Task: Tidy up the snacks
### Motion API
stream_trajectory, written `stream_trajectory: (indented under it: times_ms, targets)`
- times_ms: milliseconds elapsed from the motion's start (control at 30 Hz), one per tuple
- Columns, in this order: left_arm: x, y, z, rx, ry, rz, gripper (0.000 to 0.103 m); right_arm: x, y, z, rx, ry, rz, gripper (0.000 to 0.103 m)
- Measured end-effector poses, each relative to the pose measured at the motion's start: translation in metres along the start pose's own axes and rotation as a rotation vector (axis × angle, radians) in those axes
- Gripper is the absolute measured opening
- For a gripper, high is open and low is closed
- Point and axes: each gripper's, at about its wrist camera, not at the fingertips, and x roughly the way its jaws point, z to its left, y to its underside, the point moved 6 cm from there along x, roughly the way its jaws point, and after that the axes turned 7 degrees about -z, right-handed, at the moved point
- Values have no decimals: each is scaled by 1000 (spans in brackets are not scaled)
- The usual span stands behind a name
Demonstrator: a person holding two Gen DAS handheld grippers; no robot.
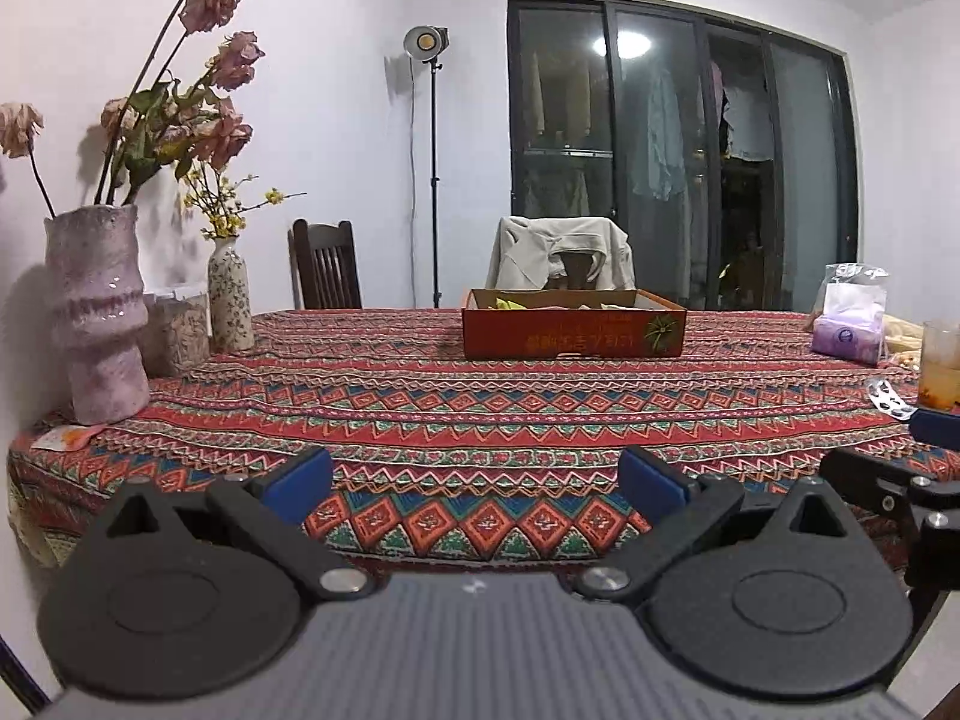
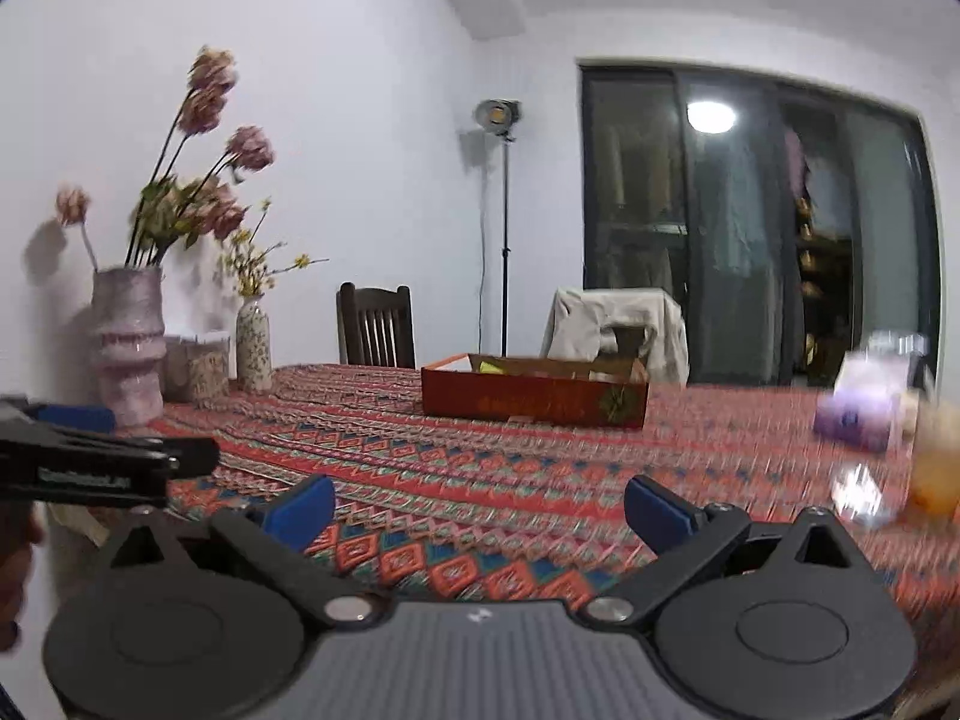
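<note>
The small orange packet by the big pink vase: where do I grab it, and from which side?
Judging by its pose, take the orange packet by its free right edge, coming in low from the right with the left gripper. It lies flat near the table's corner, and the pink vase blocks its back.

Red box, zigzag-striped red tablecloth

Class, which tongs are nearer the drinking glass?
Right tongs: the glass sits just past their right side. The left tongs are further left.
</note>
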Motion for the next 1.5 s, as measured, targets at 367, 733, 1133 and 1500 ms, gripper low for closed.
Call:
stream_trajectory:
  times_ms: [367,733,1133,1500]
  targets:
    - [-1,-4,4,2,0,-18,103,9,-1,-9,15,28,0,103]
    - [-1,-5,6,-4,-6,-20,103,10,-2,-5,12,15,1,103]
    - [-1,-3,5,-2,-2,-12,103,12,-1,-3,20,10,14,103]
    - [-1,-4,5,-3,2,-11,103,10,-2,-5,22,20,3,103]
